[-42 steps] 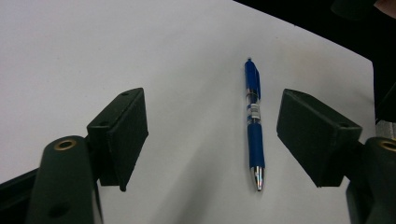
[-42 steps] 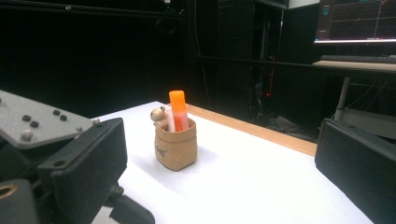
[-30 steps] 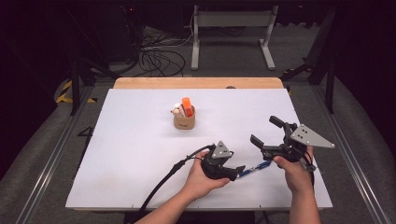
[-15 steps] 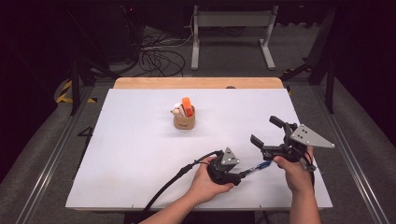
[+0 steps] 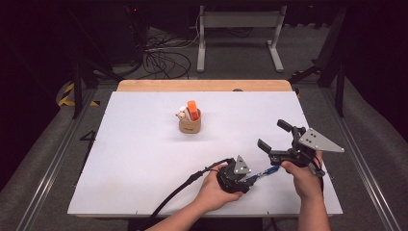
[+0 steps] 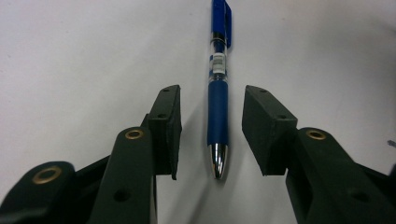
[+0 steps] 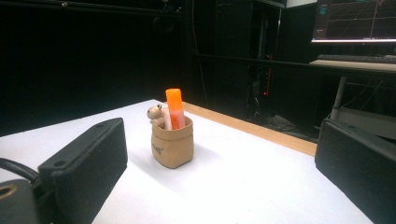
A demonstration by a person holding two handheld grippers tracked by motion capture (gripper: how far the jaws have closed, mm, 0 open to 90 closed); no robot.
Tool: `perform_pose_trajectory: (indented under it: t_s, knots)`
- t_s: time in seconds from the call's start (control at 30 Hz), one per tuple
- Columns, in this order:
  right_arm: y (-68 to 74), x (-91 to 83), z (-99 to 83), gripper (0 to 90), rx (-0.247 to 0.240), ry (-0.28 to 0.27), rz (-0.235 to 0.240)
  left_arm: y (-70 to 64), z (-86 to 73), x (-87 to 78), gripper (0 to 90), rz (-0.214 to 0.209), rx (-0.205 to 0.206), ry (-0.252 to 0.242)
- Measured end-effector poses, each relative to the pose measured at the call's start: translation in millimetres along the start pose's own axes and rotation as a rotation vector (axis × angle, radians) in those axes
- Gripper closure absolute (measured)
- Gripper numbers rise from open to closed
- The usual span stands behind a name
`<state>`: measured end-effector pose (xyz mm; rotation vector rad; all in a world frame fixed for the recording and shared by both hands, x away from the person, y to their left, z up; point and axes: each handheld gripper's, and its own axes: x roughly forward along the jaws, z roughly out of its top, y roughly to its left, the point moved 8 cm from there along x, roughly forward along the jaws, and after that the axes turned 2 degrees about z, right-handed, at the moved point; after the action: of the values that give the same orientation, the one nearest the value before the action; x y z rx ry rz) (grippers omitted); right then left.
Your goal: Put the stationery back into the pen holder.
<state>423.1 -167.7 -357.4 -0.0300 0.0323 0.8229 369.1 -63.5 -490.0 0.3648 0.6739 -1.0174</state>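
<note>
Pen [image 6: 217, 100]: blue, rubbery grip, chrome tip | left tongs [image 6: 211, 133] parted astride it | right tongs [image 7: 224, 172] parted, blocky black pads

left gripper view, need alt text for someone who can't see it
A blue pen lies on the white table between the open black jaws of the left gripper, its silver tip nearest the camera. Neither jaw touches it.

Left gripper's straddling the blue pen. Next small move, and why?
Probably close the left gripper on the blue pen. Its jaws stand open on either side of the grip section, with gaps both sides, and the pen lies flat on the table, centred between them.
</note>
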Motion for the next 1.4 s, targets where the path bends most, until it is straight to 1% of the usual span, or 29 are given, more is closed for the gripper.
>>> perform_pose_trajectory:
  t_s: [0.03, 0.07, 0.13, 0.3, 0.4, 0.43, 0.53, 0.6, 0.67, 0.73, 0.93, 1.0, 1.13, 1.17, 1.23, 1.3, 1.37, 1.4]
  knots:
    - [0.0, 0.0, 0.0, 2.9, 0.000, 0.000, 0.000, 0.0, -0.4, 0.2, 59.0, 0.007, 0.001, 0.010]
    - [0.1, -0.1, 0.1, 2.9, 0.000, 0.000, 0.000, -0.2, -0.3, 1.4, 59.6, 0.008, -0.002, 0.009]
    - [0.2, -0.1, 0.2, 2.9, -0.001, 0.000, 0.001, -0.3, -1.2, 2.3, 60.9, 0.010, 0.003, 0.025]
    - [-0.2, -0.4, 0.2, 2.9, 0.002, 0.000, -0.003, -0.2, -1.4, 2.7, 62.1, 0.015, -0.006, 0.030]
    - [-0.5, -0.6, 0.1, 2.9, 0.001, 0.002, -0.004, -0.8, -1.9, 3.2, 63.4, 0.036, 0.002, 0.035]
    - [-0.6, -0.5, 0.0, 2.9, 0.002, 0.002, -0.005, -0.8, -1.7, 3.2, 64.6, 0.042, 0.012, 0.038]
    - [-0.2, 0.0, -0.1, 2.9, 0.002, 0.003, -0.005, -0.8, -2.0, 3.6, 67.5, 0.057, 0.016, 0.040]
    - [0.1, 0.3, -0.2, 2.9, 0.000, 0.004, -0.002, -1.5, -2.6, 3.3, 68.3, 0.072, 0.036, 0.049]
    - [0.6, 0.6, -0.2, 2.9, 0.004, 0.004, -0.002, -3.4, -2.3, 3.7, 70.4, 0.079, 0.062, 0.046]
    - [0.5, 0.6, -0.2, 2.9, 0.001, 0.005, -0.002, -4.1, -2.8, 3.4, 73.3, 0.079, 0.068, 0.053]
    - [0.6, 0.6, -0.2, 2.9, -0.002, 0.006, -0.001, -3.4, -2.5, 3.7, 76.5, 0.057, 0.045, 0.051]
    - [0.7, 0.6, -0.3, 2.9, 0.003, 0.006, -0.002, -2.7, -2.0, 4.1, 78.4, 0.050, 0.040, 0.043]
    - [1.4, 1.4, -0.6, 2.9, 0.001, 0.007, 0.002, -2.9, -2.2, 3.8, 80.4, 0.058, 0.043, 0.048]
    - [1.6, 1.4, -0.8, 2.9, -0.002, 0.009, 0.005, -2.7, -1.8, 3.9, 80.5, 0.054, 0.042, 0.045]
    - [1.5, 1.4, -1.0, 2.9, -0.002, 0.010, 0.004, -1.4, -1.7, 3.4, 80.6, 0.039, 0.025, 0.047]
    - [1.5, 1.2, -1.0, 2.9, -0.002, 0.009, 0.003, -0.2, -0.7, 3.7, 80.7, 0.023, 0.001, 0.036]
    - [1.5, 1.1, -1.2, 2.9, 0.000, 0.008, 0.004, 3.0, -0.4, 1.9, 80.7, 0.025, -0.004, 0.037]
    - [1.2, 1.0, -1.5, 3.0, -0.007, 0.010, 0.004, 4.8, 0.7, 1.3, 80.7, 0.020, -0.014, 0.022]
